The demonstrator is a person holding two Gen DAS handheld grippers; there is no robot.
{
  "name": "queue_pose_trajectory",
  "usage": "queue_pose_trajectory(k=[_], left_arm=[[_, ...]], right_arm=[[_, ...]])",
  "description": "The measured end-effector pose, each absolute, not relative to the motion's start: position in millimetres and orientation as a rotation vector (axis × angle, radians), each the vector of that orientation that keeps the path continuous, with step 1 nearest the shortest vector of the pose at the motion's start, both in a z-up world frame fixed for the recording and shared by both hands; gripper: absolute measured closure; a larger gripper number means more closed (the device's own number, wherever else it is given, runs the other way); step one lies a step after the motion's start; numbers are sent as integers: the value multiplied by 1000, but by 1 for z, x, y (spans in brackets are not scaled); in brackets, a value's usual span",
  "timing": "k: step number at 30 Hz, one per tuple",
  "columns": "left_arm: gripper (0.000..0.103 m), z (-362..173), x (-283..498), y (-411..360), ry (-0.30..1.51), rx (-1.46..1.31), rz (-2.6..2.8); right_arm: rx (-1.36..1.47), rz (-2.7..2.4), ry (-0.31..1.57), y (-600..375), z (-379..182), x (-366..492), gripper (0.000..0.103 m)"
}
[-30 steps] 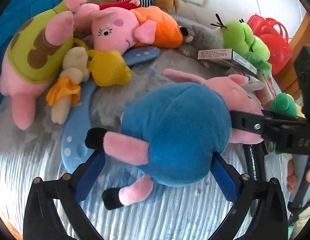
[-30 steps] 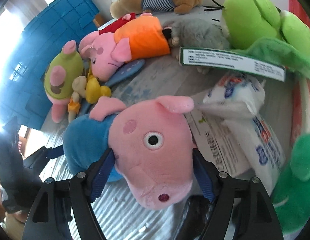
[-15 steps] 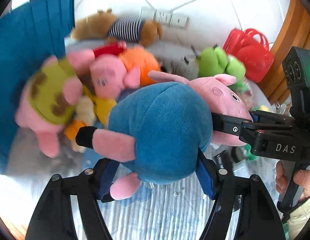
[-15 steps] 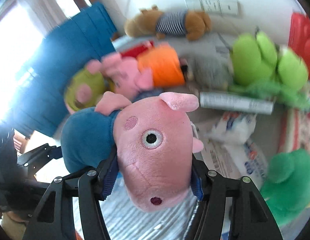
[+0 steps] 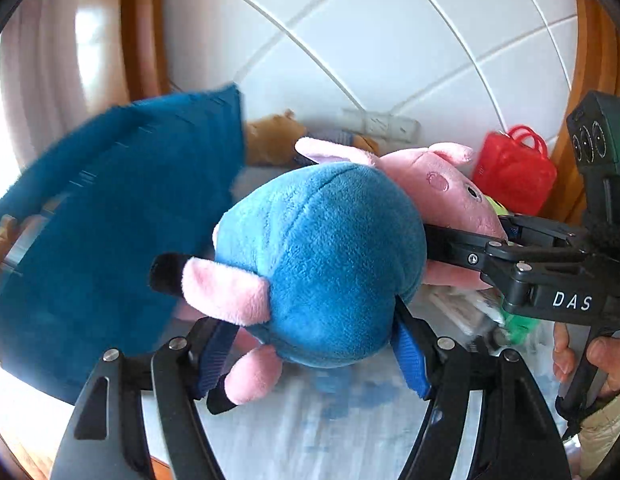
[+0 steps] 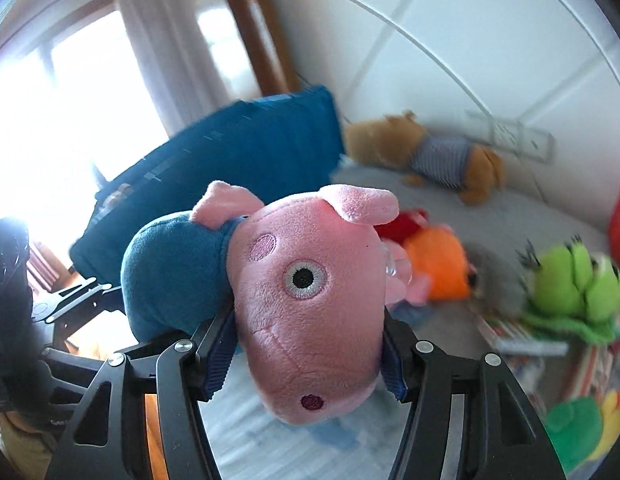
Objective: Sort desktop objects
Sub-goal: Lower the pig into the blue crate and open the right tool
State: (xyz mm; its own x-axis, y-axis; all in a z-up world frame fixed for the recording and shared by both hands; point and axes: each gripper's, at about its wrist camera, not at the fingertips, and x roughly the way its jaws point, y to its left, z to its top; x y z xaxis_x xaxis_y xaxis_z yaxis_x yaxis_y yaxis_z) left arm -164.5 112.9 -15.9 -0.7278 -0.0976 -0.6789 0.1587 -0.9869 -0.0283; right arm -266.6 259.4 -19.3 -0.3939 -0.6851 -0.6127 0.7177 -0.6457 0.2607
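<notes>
- I hold the plush pig (image 5: 321, 256) above the bench (image 5: 349, 420): left gripper (image 5: 313, 340) clamped on its blue body, right gripper (image 6: 306, 344) on its head.
- If my hands drift apart, the neck seam strains.
- Soft plush could slip from either grip.
- The blue bin (image 5: 110, 220) at nine o'clock could snag a dangling leg.

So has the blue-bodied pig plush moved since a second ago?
Yes. The pig plush, gripped by both grippers, has gone up: it lay on the grey tabletop before and now hangs clear above it, level with the wall sockets.
</notes>
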Motion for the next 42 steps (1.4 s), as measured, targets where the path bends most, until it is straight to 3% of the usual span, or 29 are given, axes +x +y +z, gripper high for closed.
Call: queue_pose_trajectory(k=[15, 17, 26, 27, 30, 33, 36, 42], left_arm=[[32, 76, -103, -136, -58, 855, -2721], [38, 76, -110, -160, -56, 853, -2707], [38, 41, -147, -252, 19, 957, -2597], [36, 38, -146, -259, 33, 967, -2603], [18, 28, -144, -269, 62, 982, -2622], [18, 24, -139, -274, 66, 1006, -2641], [18, 21, -127, -276, 50, 1024, -2665], [18, 21, -95, -272, 21, 1000, -2675]], right_arm=[[669, -2097, 40, 13, 57, -195, 42], [674, -2091, 48, -16, 55, -198, 43], [787, -2043, 135, -111, 23, -248, 46], [802, -2045, 148, -116, 20, -248, 45], [816, -2075, 141, -122, 18, -245, 33], [805, -2127, 132, -122, 25, -235, 29], [778, -2190, 124, -119, 34, -217, 10], [763, -2300, 156, -113, 37, -175, 0]])
